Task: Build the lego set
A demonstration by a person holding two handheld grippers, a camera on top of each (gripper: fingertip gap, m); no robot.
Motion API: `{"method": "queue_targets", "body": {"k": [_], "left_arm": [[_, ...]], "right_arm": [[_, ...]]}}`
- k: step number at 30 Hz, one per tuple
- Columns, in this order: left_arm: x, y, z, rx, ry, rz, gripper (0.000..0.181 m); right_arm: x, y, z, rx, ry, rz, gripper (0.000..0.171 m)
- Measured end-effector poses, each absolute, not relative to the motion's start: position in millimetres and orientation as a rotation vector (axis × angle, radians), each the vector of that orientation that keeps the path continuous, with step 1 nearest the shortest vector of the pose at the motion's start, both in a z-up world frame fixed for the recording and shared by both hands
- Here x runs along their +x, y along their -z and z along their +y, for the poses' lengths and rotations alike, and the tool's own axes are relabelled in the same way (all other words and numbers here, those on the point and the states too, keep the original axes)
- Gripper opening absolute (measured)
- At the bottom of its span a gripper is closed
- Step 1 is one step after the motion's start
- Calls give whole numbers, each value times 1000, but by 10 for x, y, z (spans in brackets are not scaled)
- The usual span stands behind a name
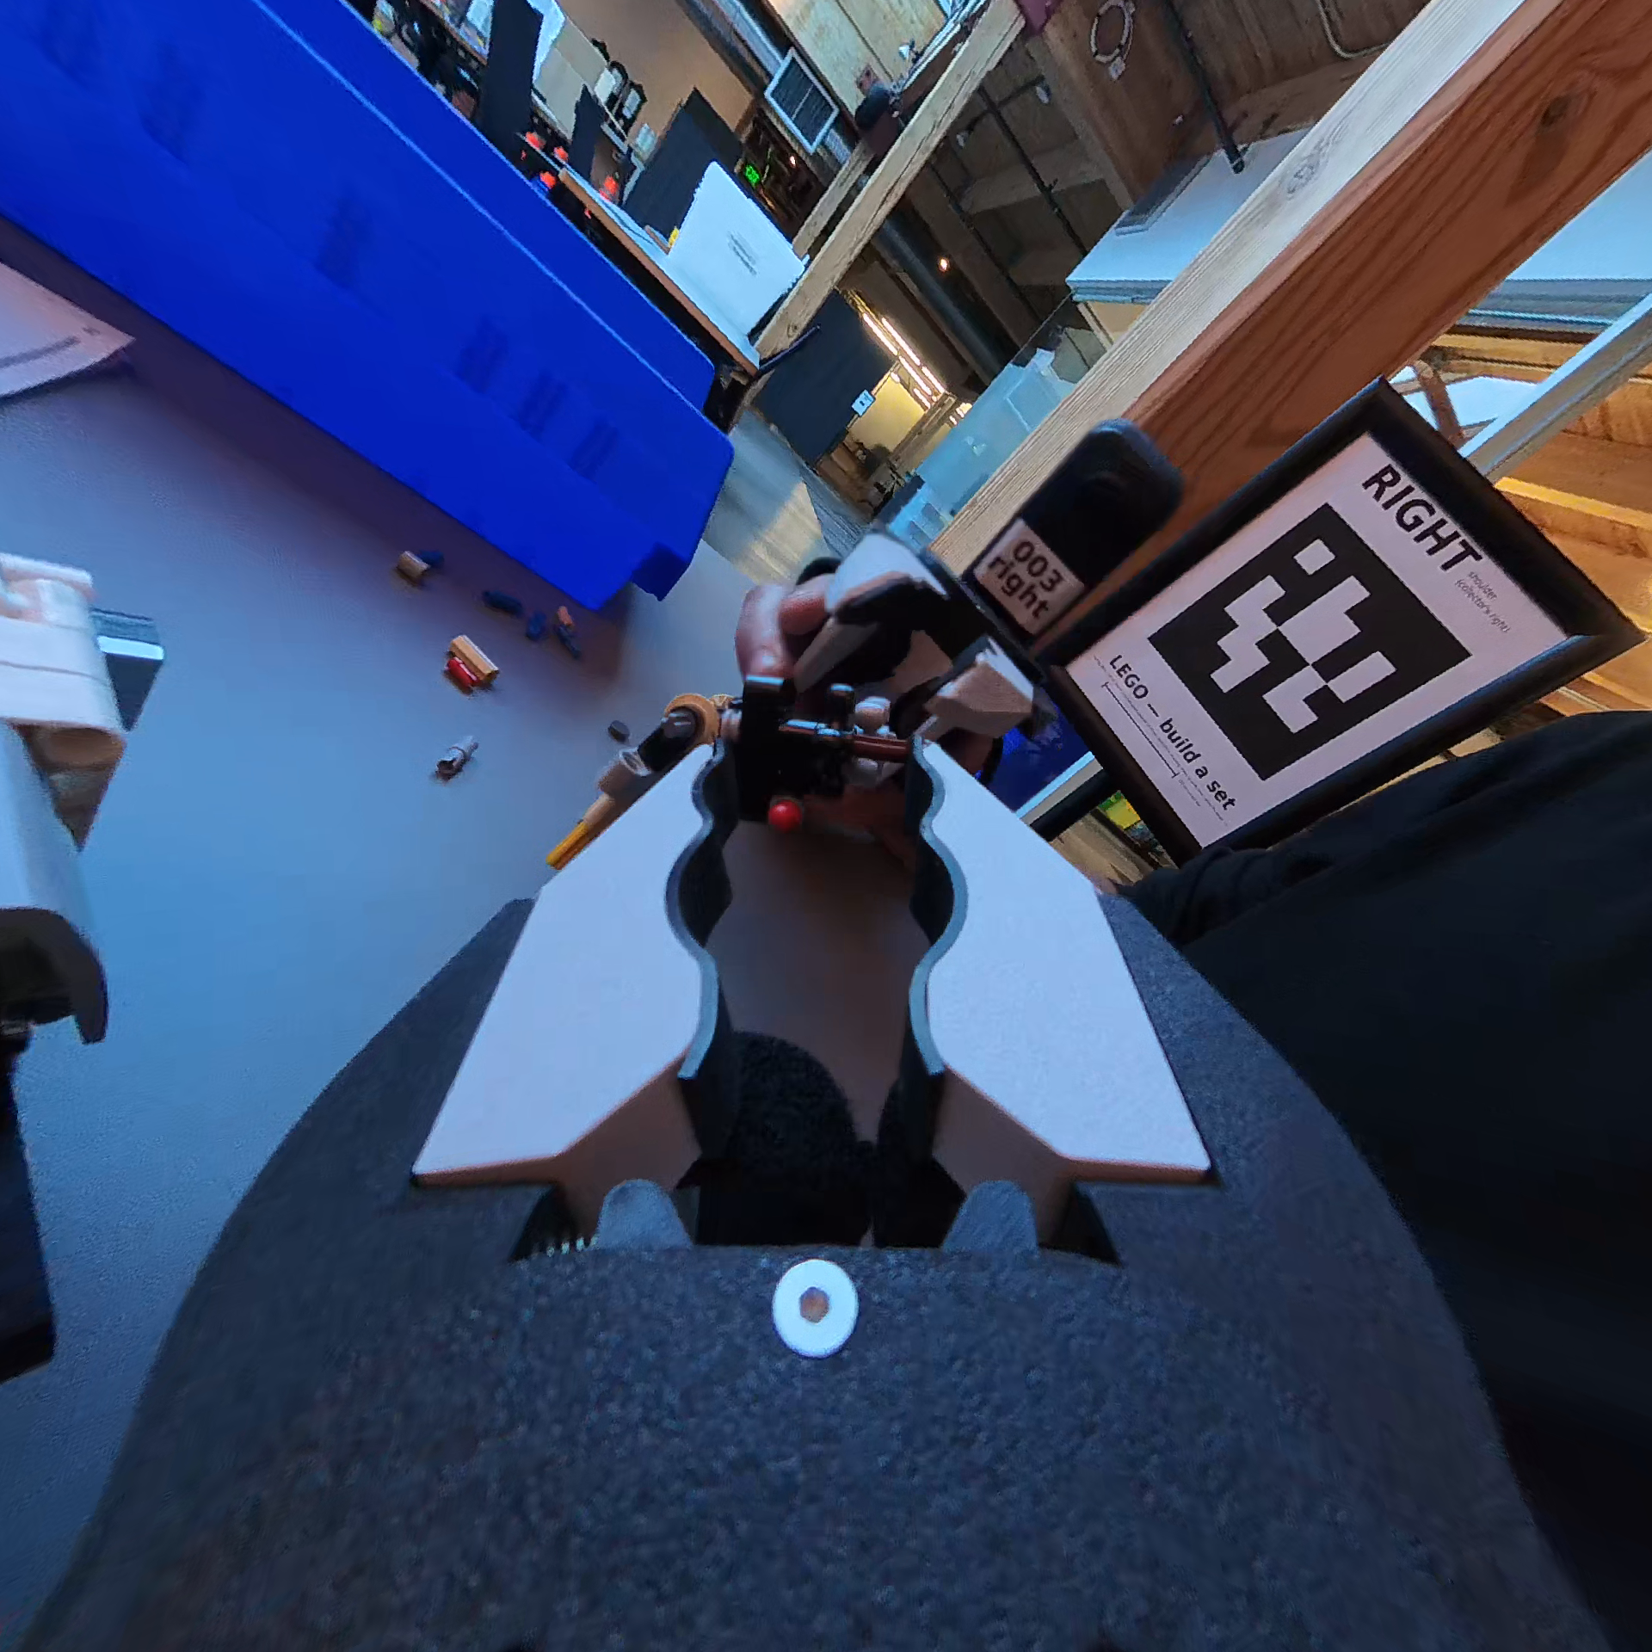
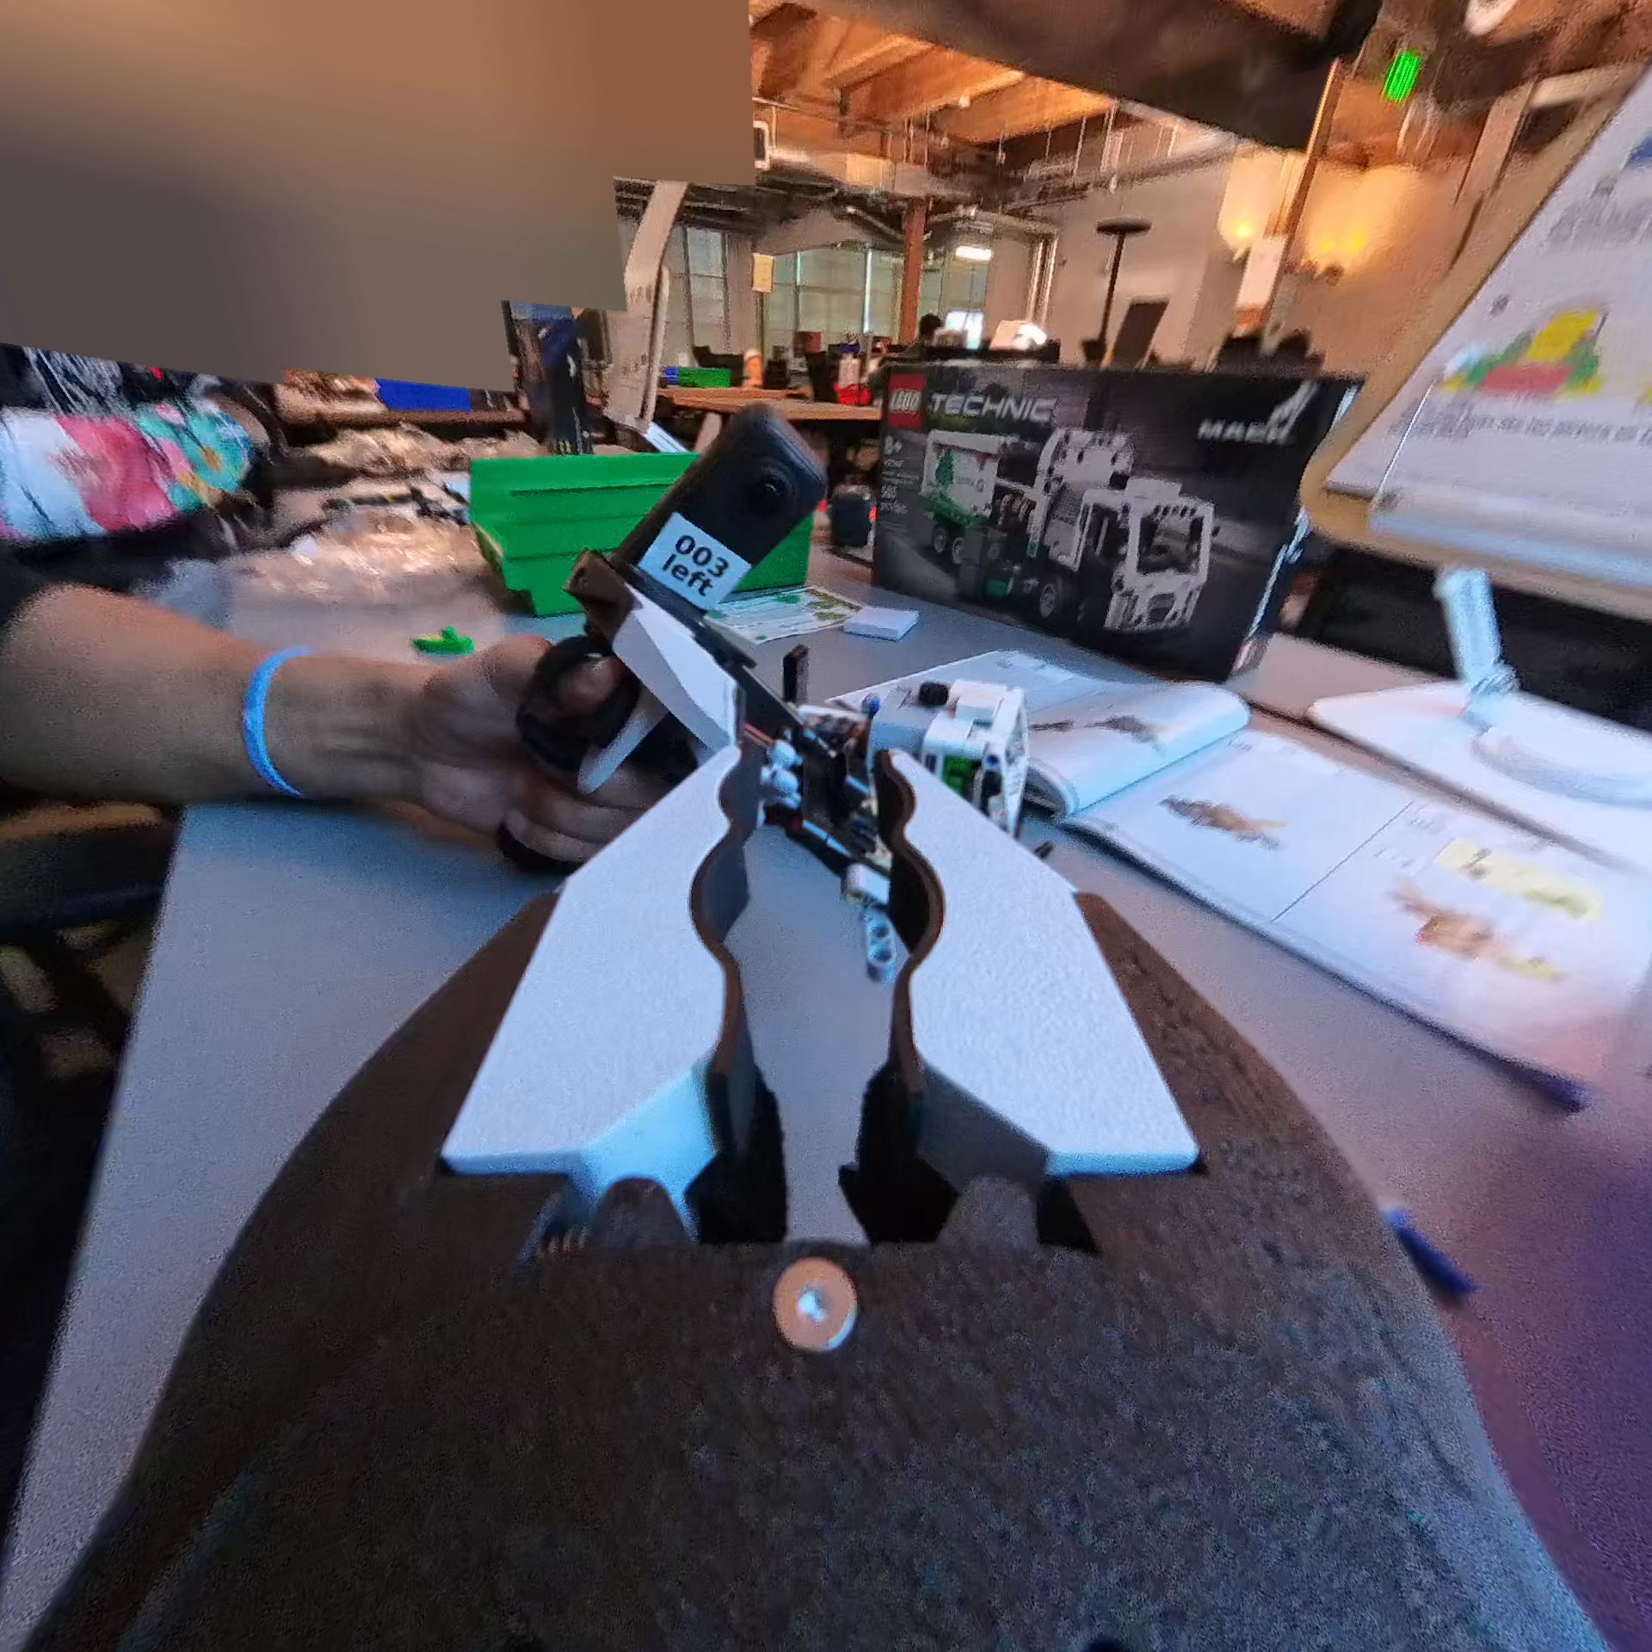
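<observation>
Loose pieces (image 1: pixel 471 663) and a blue bin (image 1: pixel 375 268) sit on the tabletop (image 1: pixel 268 849) while both grippers' fingers, left gripper (image 1: pixel 818 769) and right gripper (image 2: pixel 809 787), pinch the black, partly built lego assembly (image 1: pixel 796 737).

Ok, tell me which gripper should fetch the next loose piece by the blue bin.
Left, probably. The loose pieces lie on the table beside the left gripper, near the blue bin; the right gripper sits beyond the assembly. Both jaws bracket it.
</observation>
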State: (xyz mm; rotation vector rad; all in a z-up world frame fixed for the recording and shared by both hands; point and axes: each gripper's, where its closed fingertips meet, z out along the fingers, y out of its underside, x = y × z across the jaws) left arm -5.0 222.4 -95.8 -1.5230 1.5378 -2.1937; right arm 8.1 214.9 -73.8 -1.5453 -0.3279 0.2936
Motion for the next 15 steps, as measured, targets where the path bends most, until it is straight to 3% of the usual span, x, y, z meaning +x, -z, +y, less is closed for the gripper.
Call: {"method": "queue_targets", "body": {"k": [3,15], "left_arm": [[-48,932,2246,-1498,2181,1521,34],[-69,879,2162,-1412,2168,1543,34]], "right_arm": [[40,878,2207,-1635,-459,-268,43],[-2,848,2191,-1615,-737,-169,35]]}}
